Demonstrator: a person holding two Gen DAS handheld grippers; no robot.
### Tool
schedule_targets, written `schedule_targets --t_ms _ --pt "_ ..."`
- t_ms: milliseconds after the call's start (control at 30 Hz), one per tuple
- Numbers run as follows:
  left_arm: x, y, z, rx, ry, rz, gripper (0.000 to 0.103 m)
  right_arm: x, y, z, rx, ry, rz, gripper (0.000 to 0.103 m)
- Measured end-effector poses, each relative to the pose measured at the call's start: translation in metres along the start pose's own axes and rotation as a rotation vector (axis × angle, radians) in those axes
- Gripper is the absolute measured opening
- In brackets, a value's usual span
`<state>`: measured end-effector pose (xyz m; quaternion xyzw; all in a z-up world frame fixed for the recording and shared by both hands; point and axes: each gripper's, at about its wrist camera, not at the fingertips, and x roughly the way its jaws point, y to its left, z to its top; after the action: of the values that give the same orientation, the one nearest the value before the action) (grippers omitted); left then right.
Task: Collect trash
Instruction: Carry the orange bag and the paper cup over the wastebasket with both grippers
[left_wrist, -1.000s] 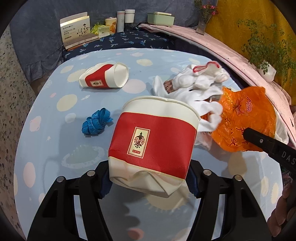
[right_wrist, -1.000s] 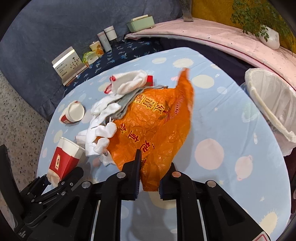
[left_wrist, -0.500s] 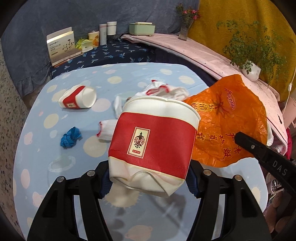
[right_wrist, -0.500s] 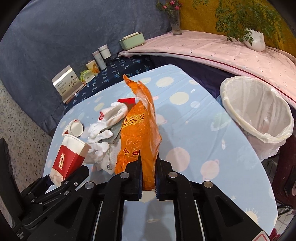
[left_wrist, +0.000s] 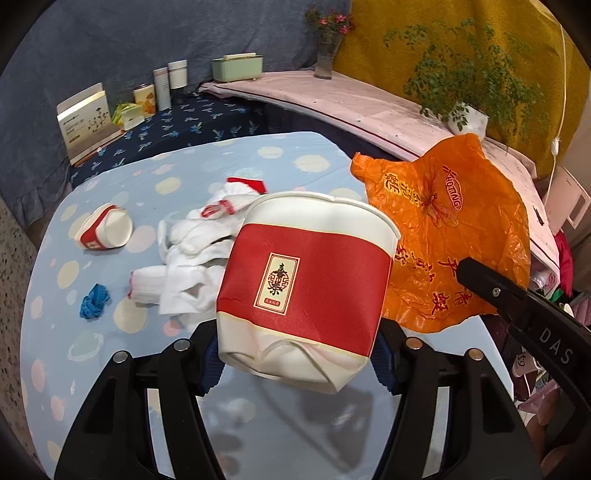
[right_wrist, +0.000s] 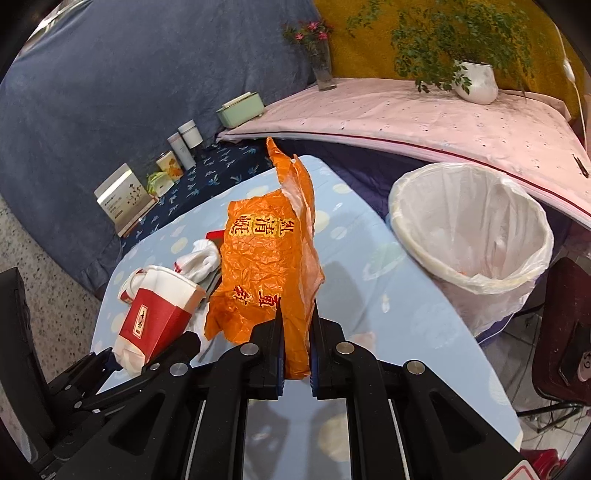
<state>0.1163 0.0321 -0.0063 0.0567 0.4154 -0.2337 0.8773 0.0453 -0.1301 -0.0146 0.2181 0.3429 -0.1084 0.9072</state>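
Note:
My left gripper (left_wrist: 297, 354) is shut on a crushed red and white paper cup (left_wrist: 306, 288) and holds it above the table; the cup also shows in the right wrist view (right_wrist: 155, 314). My right gripper (right_wrist: 295, 347) is shut on an orange plastic bag (right_wrist: 266, 266), lifted off the table; the bag hangs at the right in the left wrist view (left_wrist: 447, 236). A white-lined trash bin (right_wrist: 472, 236) stands right of the table. A second paper cup (left_wrist: 105, 230), white gloves (left_wrist: 192, 251) and a blue scrap (left_wrist: 94, 301) lie on the table.
The table has a light blue dotted cloth (left_wrist: 184, 177). Behind it a dark blue bench holds a box (left_wrist: 86, 120), cans and jars (left_wrist: 162, 88). A pink-covered ledge (right_wrist: 406, 110) carries a potted plant (right_wrist: 476, 81) and a vase.
Both grippers rose and swung right. The orange bag came fully off the table and the trash bin came closer in the right wrist view. The cup stayed gripped.

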Motion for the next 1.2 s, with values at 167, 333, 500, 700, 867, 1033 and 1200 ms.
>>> schedule_targets --t_ms 167,333,500,700,867,1033,1200 --pt "0.004 -0.025 0.006 0.036 0.002 -0.018 0.061 -0.008 -0.019 0.004 0.03 -0.019 -0.013 0.009" --pt "0.008 -0.048 0.01 0.068 0.003 -0.038 0.061 -0.015 -0.039 0.008 0.059 -0.035 -0.03 0.009" --pt "0.013 -0.071 0.013 0.101 0.006 -0.057 0.061 -0.021 -0.061 0.015 0.091 -0.054 -0.048 0.009" --pt "0.02 -0.1 0.021 0.143 0.006 -0.083 0.061 -0.027 -0.088 0.02 0.131 -0.072 -0.071 0.009" --pt "0.027 -0.121 0.026 0.171 0.01 -0.098 0.061 -0.03 -0.108 0.024 0.16 -0.086 -0.089 0.009" --pt "0.037 -0.141 0.032 0.204 0.017 -0.113 0.061 -0.032 -0.13 0.029 0.192 -0.1 -0.116 0.009" --pt "0.049 -0.161 0.04 0.23 0.024 -0.13 0.061 -0.032 -0.154 0.036 0.227 -0.114 -0.147 0.009"
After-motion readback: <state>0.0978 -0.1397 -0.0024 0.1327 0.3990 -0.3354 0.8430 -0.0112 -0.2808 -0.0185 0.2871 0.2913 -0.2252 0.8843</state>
